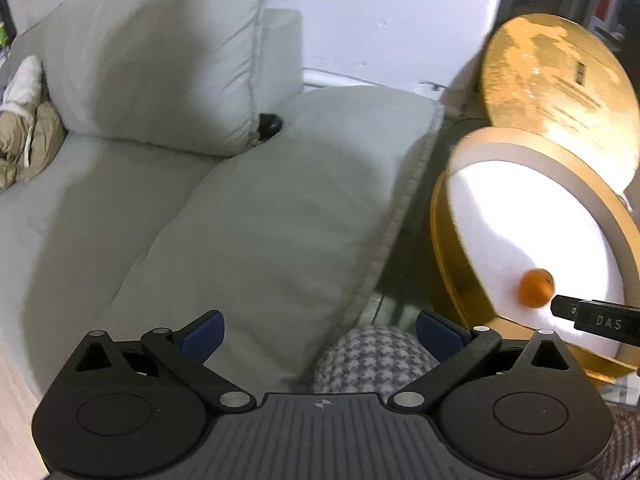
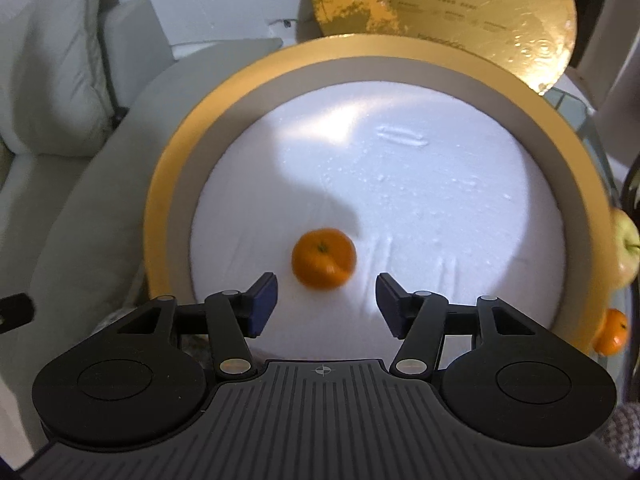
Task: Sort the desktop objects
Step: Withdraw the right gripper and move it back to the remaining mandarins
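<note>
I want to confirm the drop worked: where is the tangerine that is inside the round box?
In the right wrist view the tangerine lies on the white liner of the gold round box, near its front rim, just beyond the open right tongs.

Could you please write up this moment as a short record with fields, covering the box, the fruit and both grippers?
container: round gold box, open, white foam floor
lid: gold lid leaning upright behind the box
inside box: one tangerine lying on the foam
outside box: second tangerine and a pale apple beside its right rim
right gripper: jaws apart, empty, tangerine just ahead of them
left gripper: jaws wide, empty, over a grey sofa cushion
</note>
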A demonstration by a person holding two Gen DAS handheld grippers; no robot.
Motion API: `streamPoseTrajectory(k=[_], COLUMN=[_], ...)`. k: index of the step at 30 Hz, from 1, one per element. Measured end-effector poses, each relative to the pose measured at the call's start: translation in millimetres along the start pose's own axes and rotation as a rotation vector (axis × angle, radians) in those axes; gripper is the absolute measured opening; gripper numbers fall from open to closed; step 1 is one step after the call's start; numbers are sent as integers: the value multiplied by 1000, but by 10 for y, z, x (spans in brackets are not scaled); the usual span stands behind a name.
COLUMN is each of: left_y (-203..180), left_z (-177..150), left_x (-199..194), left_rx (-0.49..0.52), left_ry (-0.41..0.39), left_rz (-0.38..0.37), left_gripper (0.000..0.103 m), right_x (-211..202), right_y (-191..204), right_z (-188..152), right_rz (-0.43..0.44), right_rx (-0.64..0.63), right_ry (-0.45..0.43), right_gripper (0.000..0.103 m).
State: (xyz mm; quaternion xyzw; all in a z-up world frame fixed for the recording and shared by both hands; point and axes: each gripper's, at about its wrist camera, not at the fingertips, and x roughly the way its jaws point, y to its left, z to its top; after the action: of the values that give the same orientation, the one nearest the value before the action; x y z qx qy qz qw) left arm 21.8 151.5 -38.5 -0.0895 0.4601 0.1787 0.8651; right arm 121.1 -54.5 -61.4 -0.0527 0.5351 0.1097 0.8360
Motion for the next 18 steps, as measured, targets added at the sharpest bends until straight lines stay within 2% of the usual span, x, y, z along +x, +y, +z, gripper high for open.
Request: streamPoseTrajectory(k=[9, 18], left_y=[-460, -724], left_z=[-147, -265], left_x=[-239, -479], left_rx=[135, 220], left_ry=[-31, -60], left_rz=[-30, -26], left_gripper=[102, 102], right_x=[-584, -920], right_y=[-256, -508], right_z=[-299, -575], right_rz=[20, 37], right_rx=[45, 107], right_ry=[-45, -80], right_gripper=[62, 63])
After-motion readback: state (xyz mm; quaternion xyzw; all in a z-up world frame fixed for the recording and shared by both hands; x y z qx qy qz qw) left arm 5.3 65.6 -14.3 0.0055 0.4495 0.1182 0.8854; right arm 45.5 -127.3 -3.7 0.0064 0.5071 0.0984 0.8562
